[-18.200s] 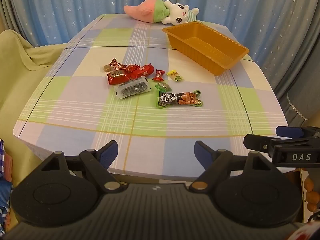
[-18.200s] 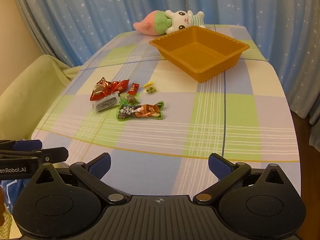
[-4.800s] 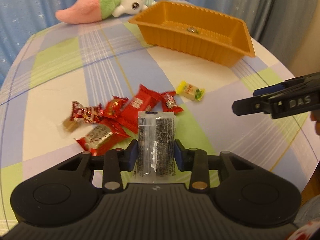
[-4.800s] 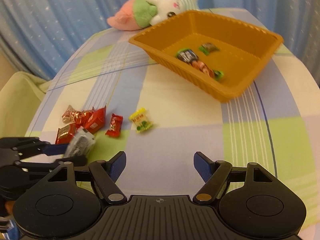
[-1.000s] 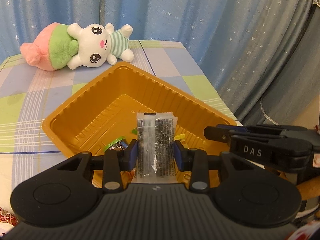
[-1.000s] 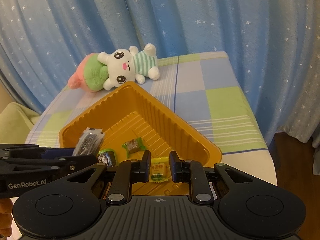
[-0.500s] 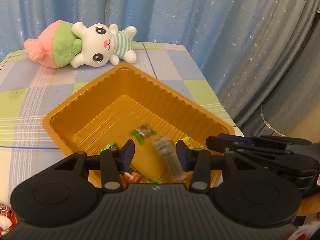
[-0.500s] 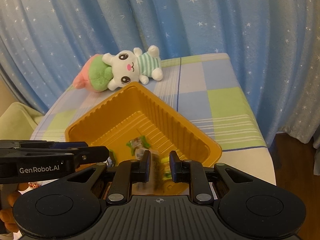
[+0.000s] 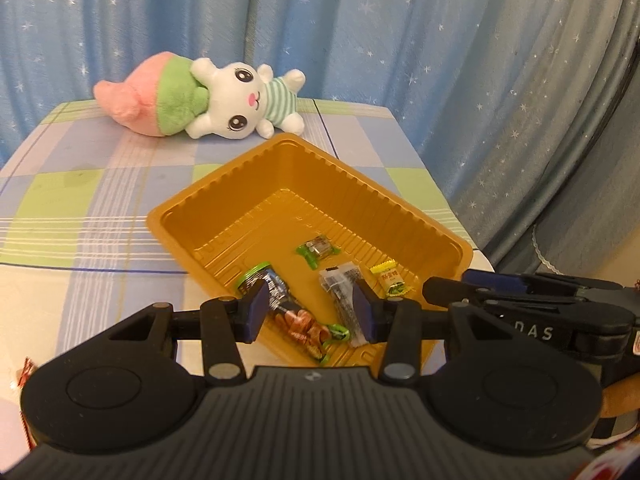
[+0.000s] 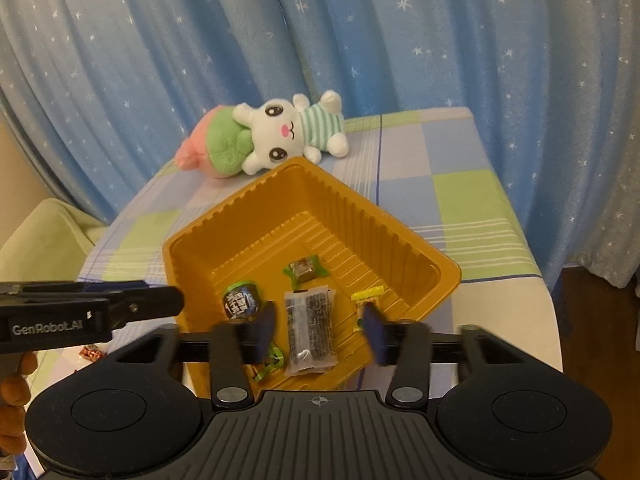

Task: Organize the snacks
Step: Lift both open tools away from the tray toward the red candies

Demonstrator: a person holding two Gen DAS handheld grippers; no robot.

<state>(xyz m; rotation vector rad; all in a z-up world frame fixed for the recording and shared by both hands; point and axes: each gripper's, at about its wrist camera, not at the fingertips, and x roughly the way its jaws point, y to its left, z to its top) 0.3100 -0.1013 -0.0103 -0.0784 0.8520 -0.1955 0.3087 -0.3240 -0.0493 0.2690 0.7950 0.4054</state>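
Two hand-held tongs hover side by side over the near corner of an orange plastic tray (image 9: 224, 184) that sits on a pastel checked worktop (image 9: 80, 184), with a plush rabbit toy (image 9: 244, 100) lying beyond it against a starry blue curtain (image 9: 360, 20). The step in hand appears to be the drop-off of snacks into the tray. The left tongs (image 9: 310, 310) stand partly open with nothing between the blue pads; directly below them in the tray lie a long green-ended snack packet (image 9: 288, 312) and a clear packet of dark seaweed-like snack (image 10: 310, 328). The right tongs (image 10: 320, 330) are opening at this moment, their fingers blurred, and nothing is pinched between them; a small yellow candy (image 9: 390, 280) lies in the tray just under the right finger. A green-wrapped sweet (image 10: 304, 269) rests farther in. Both tongs point steeply down toward the tray from the near side, and part of a hand (image 10: 14, 392) shows gripping the left tool. At the far left edge, a red wrapper (image 10: 91, 353) lies on the worktop outside the tray, so the next move likely calls for swinging back left to collect the remaining snacks.
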